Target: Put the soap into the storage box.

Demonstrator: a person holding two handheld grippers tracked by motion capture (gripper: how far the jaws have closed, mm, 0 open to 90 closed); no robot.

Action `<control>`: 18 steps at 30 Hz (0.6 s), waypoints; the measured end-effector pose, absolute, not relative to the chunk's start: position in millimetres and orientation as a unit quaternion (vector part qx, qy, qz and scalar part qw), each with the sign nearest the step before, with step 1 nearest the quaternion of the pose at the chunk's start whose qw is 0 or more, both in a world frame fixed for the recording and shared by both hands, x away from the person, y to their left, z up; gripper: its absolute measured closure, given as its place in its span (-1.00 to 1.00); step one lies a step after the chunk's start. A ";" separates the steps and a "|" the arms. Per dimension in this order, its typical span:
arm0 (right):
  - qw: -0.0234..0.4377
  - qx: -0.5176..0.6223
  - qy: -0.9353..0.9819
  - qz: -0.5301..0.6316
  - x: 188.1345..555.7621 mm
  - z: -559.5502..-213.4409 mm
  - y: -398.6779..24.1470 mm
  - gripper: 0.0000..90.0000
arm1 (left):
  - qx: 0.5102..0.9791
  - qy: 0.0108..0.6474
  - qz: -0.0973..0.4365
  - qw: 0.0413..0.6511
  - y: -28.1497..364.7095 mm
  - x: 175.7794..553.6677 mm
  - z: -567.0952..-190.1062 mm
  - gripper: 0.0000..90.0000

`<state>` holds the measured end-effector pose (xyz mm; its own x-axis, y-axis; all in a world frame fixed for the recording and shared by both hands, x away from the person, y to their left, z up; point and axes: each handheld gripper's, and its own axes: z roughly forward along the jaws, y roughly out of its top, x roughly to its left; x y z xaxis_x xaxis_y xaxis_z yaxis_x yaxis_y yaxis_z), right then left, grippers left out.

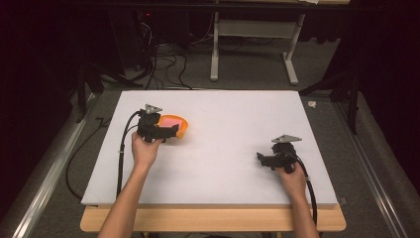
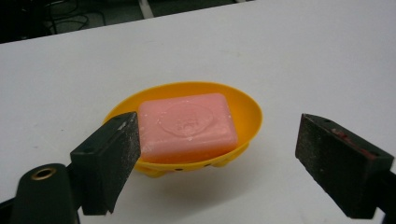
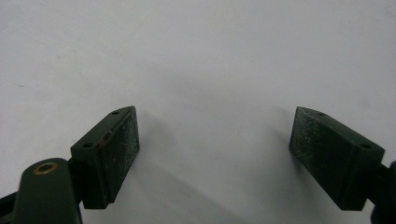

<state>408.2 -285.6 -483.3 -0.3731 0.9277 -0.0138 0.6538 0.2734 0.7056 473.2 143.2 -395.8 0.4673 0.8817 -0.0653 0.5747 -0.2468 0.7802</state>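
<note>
A pink bar of soap [image 2: 187, 123] lies in a yellow-orange soap dish [image 2: 245, 109] on the white table. In the high view the dish [image 1: 182, 129] and soap [image 1: 172, 120] sit left of centre. My left gripper [image 2: 217, 161] is open right in front of the dish, its left jaw overlapping the dish's near rim in that view; from above the left gripper [image 1: 171, 130] sits at the dish's left side. My right gripper [image 3: 215, 154] is open over bare table, nothing between its jaws; in the high view the right gripper [image 1: 261, 158] is at the right.
The white board [image 1: 223, 163] lies on a wooden table whose front edge [image 1: 213, 220] shows below it. Beyond the far edge are a grey floor with cables [image 1: 163, 64] and a metal stand [image 1: 252, 44]. Black cables trail from both grippers.
</note>
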 end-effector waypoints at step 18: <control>0.219 0.515 0.768 0.312 408.2 -483.2 -285.7 -0.64 | 0.769 0.456 0.195 0.403 144.7 444.5 -392.5 -0.67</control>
<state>408.2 -285.7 -483.2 -0.3742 0.9272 -0.0158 0.6534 0.2758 0.7050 444.5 144.7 -392.5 0.5083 0.8585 -0.0678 0.5444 -0.2593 0.7978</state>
